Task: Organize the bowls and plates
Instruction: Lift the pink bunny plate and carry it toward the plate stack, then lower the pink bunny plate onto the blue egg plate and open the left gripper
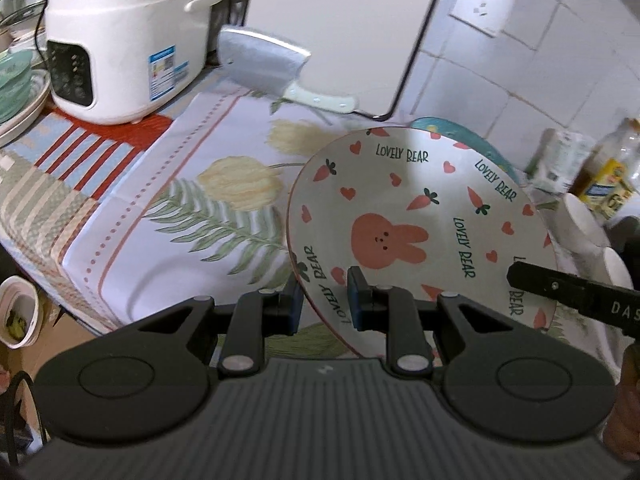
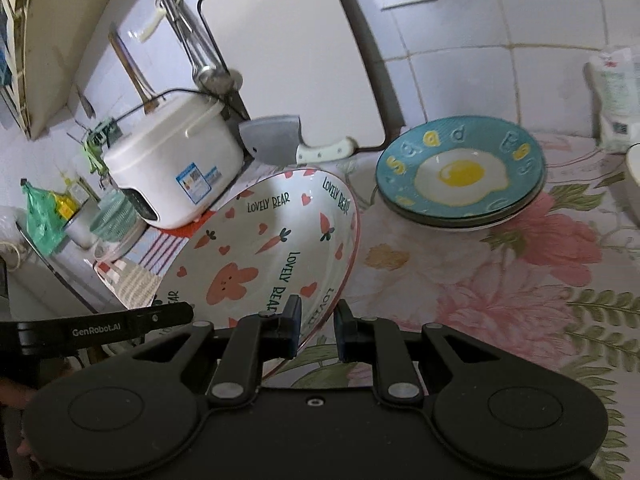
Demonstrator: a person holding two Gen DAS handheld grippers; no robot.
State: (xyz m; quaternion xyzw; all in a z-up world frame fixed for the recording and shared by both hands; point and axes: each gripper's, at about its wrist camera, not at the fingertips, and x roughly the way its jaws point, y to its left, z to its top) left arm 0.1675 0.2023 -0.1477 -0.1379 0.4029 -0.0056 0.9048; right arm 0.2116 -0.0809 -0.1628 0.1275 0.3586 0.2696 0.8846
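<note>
Above the floral tablecloth (image 2: pixel 480 280), each hand-held gripper, left (image 1: pixel 326 300) and right (image 2: pixel 318 330), pinches the rabbit plate's (image 1: pixel 420 220) opposite rims.

Cleaver (image 2: pixel 280 140) between cooker (image 2: pixel 176 160) (left) and plates (image 2: pixel 460 176)

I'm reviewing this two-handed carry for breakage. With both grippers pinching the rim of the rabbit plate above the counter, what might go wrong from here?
1. The rabbit plate is held only at its rim by the left gripper and right gripper; uneven motion might twist it loose.
2. It hangs tilted, so a slip would likely drop it onto the counter.
3. The cleaver and the stacked egg plates lie close by; a wide swing could clip them.
</note>
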